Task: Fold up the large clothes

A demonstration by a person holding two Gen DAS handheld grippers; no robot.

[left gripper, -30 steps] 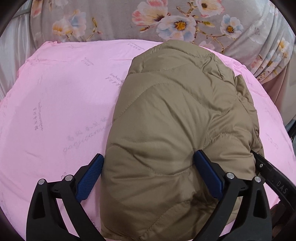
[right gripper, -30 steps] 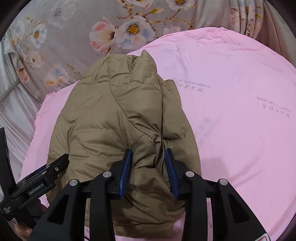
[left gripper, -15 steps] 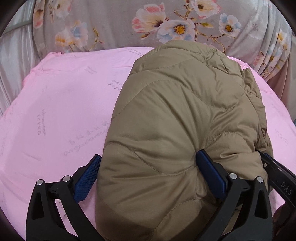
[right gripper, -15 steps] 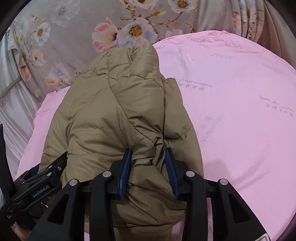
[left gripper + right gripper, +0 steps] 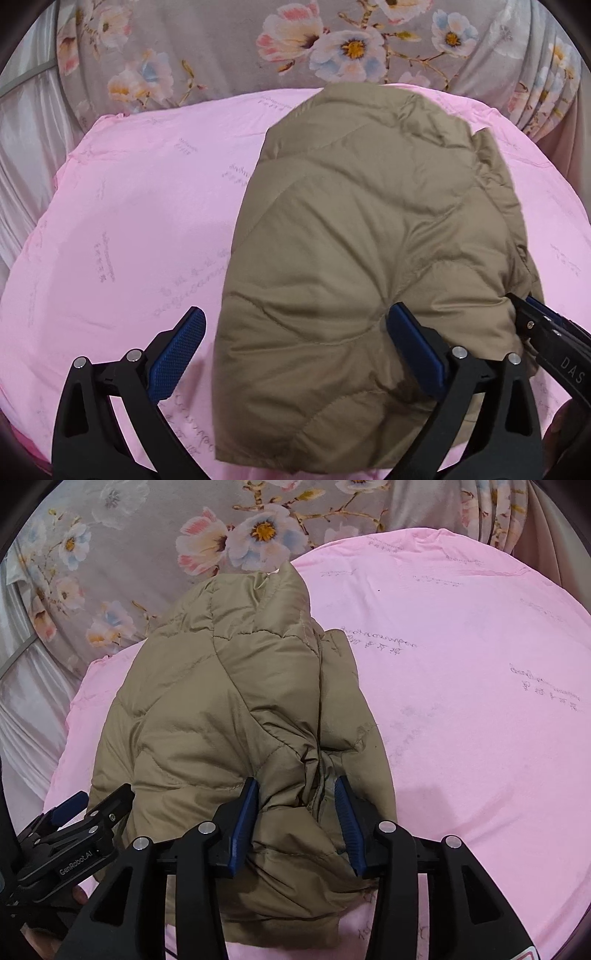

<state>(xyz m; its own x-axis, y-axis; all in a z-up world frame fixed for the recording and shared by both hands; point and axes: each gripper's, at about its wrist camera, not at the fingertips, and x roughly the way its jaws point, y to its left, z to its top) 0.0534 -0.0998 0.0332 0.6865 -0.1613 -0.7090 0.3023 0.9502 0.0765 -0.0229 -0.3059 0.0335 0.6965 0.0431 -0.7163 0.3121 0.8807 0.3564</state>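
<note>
1. Floral drapes (image 5: 229, 48) hung behind a pink surface (image 5: 122, 221).
2. On it lay a folded tan jacket (image 5: 362, 236).
3. Left tool (image 5: 295, 343) gaped wide; only its right pad touched padding.
4. Right view alone showed the right tool (image 5: 295, 812) opening, a jacket bunch between its pads.

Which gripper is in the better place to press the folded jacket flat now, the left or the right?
Probably left. The left gripper is wide open over the jacket, gripping nothing. The right gripper has a bunch of the fabric between its opening jaws and must first let go.
</note>
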